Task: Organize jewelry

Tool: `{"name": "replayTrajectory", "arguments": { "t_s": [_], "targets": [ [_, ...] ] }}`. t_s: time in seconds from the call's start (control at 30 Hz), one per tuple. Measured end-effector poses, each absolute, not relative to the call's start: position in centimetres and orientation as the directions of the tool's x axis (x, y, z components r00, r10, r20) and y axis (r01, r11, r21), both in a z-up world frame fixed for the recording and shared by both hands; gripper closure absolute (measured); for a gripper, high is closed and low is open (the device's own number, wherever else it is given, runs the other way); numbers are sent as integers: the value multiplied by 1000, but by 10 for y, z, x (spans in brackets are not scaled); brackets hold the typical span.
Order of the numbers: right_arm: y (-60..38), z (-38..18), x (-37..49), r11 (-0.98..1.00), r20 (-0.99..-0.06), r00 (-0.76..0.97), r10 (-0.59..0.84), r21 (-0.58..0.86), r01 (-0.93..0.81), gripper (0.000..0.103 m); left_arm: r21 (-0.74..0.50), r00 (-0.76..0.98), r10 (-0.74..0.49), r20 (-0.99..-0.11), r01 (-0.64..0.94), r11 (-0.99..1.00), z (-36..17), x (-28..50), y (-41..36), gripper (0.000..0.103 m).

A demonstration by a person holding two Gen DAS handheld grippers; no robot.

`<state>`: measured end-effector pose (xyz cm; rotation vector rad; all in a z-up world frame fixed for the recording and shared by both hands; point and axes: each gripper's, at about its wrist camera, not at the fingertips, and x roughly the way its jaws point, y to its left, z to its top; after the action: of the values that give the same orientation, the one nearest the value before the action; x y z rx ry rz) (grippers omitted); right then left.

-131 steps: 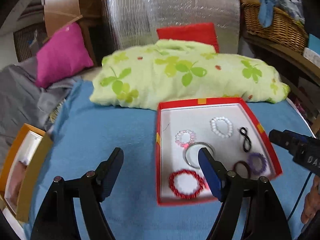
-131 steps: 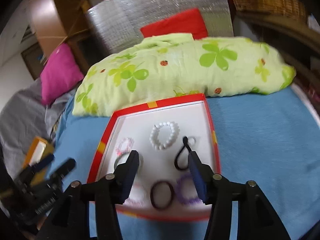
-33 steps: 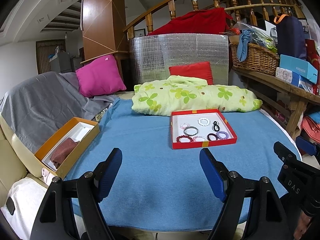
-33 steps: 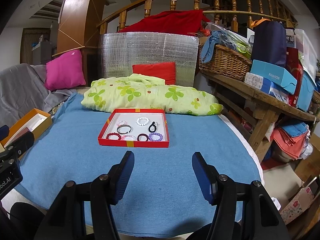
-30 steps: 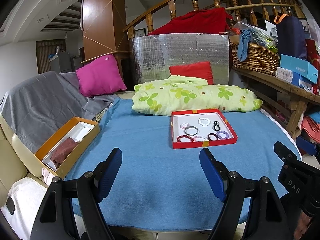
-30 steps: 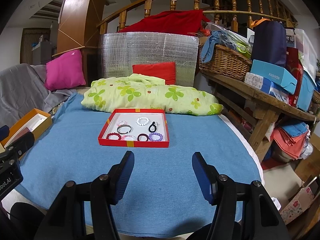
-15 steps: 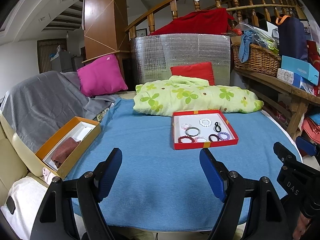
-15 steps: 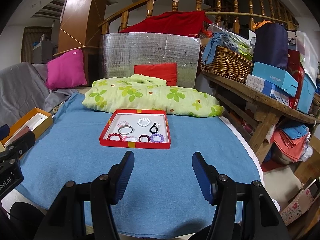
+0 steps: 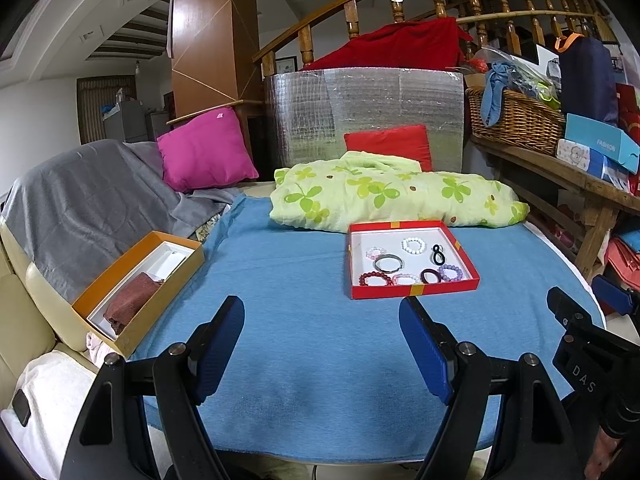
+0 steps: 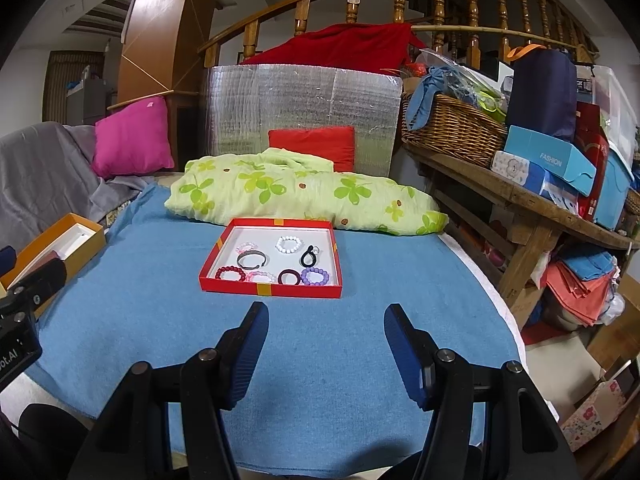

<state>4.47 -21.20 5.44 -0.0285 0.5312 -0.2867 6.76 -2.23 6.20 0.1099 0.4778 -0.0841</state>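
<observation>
**Both grippers empty; jewelry in red tray**

Left gripper (image 9: pixel 322 346), lower centre of the left wrist view: blue-padded fingers (image 9: pixel 218 344) set wide apart, nothing between them, above bare blue tablecloth (image 9: pixel 300 360). Right gripper (image 10: pixel 326 354), lower centre of the right wrist view: fingers likewise apart, empty, over the same cloth.

Beyond the fingertips, mid-frame: red tray (image 10: pixel 270 289) with white floor, flat on the cloth, well apart from both grippers. Inside, near row: dark red bead bracelet (image 10: pixel 231 273), pale pink bead bracelet (image 10: pixel 262 277), dark hair tie (image 10: pixel 289 277), purple bead bracelet (image 10: pixel 315 277). Far row: small pink bracelet (image 10: pixel 245 247), white bead bracelet (image 10: pixel 288 244), black looped band (image 10: pixel 309 256). Between rows, left: grey metal bangle (image 10: pixel 252 260).

Behind the tray: green clover-print bedding (image 10: pixel 296 194). Left edge of the left wrist view: orange box (image 9: pixel 138 286) holding a brown cloth (image 9: pixel 130 306), resting off the cloth's edge.
</observation>
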Motion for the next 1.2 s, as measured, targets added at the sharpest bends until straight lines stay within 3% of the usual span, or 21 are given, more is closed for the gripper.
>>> {"name": "replayTrajectory", "arguments": {
  "t_s": [1.2],
  "targets": [
    [-208, 51, 45, 958, -494, 822, -284, -113, 263, 39, 78, 882, -45, -470, 92, 993, 57, 67, -16, 23]
  ]
}}
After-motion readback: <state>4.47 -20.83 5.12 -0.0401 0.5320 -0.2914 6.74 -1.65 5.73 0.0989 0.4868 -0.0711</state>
